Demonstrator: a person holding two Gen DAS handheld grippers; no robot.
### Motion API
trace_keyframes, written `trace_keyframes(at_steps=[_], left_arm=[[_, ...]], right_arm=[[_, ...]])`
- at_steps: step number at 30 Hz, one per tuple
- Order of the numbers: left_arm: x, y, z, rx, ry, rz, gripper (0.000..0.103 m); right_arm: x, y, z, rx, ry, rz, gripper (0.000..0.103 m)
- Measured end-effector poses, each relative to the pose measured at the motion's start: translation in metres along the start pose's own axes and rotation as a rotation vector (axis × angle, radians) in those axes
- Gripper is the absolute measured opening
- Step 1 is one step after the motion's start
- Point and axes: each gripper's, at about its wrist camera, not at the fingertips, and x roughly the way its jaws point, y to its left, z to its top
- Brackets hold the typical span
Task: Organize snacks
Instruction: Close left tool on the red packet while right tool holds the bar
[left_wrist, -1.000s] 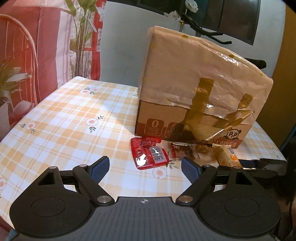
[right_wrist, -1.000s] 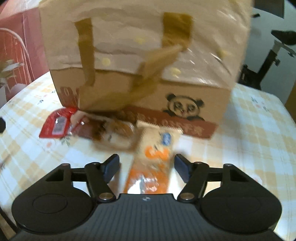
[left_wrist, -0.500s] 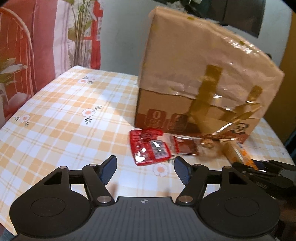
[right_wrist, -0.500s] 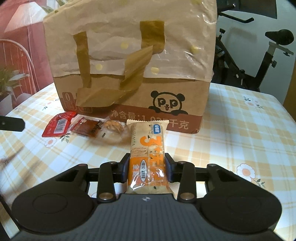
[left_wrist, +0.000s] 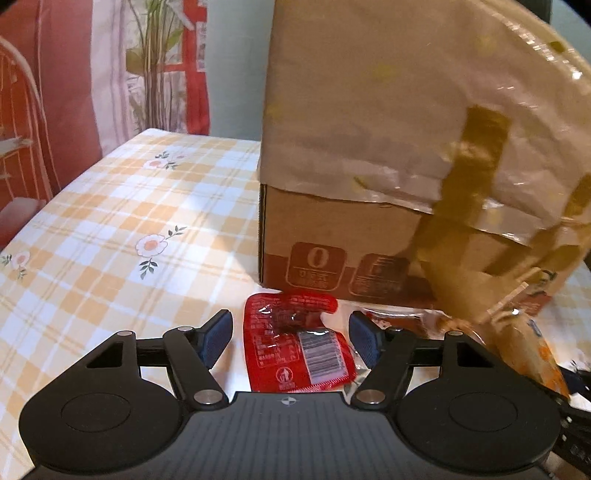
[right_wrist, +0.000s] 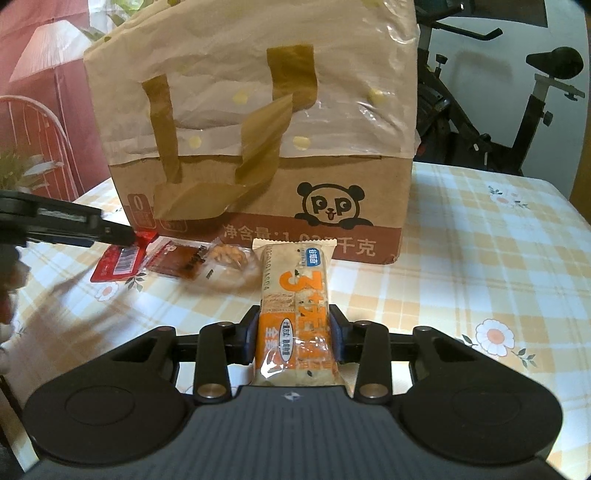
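A red snack packet (left_wrist: 295, 350) lies flat on the checked tablecloth in front of a cardboard box (left_wrist: 314, 236). My left gripper (left_wrist: 291, 334) is open, one finger on each side of the packet, with a gap at both pads. In the right wrist view the same red packet (right_wrist: 122, 258) shows at the left. My right gripper (right_wrist: 294, 328) is shut on an orange and beige snack bar (right_wrist: 295, 291), which points toward the box. A brown packet (right_wrist: 177, 260) and a clear packet holding a walnut (right_wrist: 229, 262) lie between the red packet and the bar.
A crumpled paper bag (right_wrist: 258, 110) with brown handles covers the top of the panda-printed box (right_wrist: 332, 206). The tablecloth (left_wrist: 110, 240) spreads to the left, and more of it (right_wrist: 480, 240) to the right of the box. An exercise bike (right_wrist: 535, 92) stands behind the table.
My left gripper has moved forward and down to the red packet, and its jaws have narrowed around it. My right gripper has shut on the snack bar.
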Motion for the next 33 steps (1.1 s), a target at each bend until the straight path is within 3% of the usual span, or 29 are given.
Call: trace_keyframes(at_steps=[13,21,23,27,33], left_arm=[[0.004,-0.003,-0.010,0.053,-0.012,0.053,0.073],[0.008,-0.003,-0.012,0.077,-0.027,0.056,0.080],[0.007,-0.002,-0.013,0.076,-0.031,0.055,0.076],[0.000,0.001,-0.017,0.067,-0.044,0.054,0.056],[-0.019,0.009,-0.027,0.044,-0.055,0.021,0.053]], right_arm=[[0.000,-0.001,0.001,0.012,-0.001,0.009,0.039],[0.001,0.001,0.000,0.012,-0.002,0.006,0.039],[0.001,0.001,0.000,0.012,-0.002,0.006,0.039],[0.001,0.001,0.000,0.012,-0.001,0.007,0.040],[0.001,0.001,0.000,0.015,-0.002,0.008,0.040]])
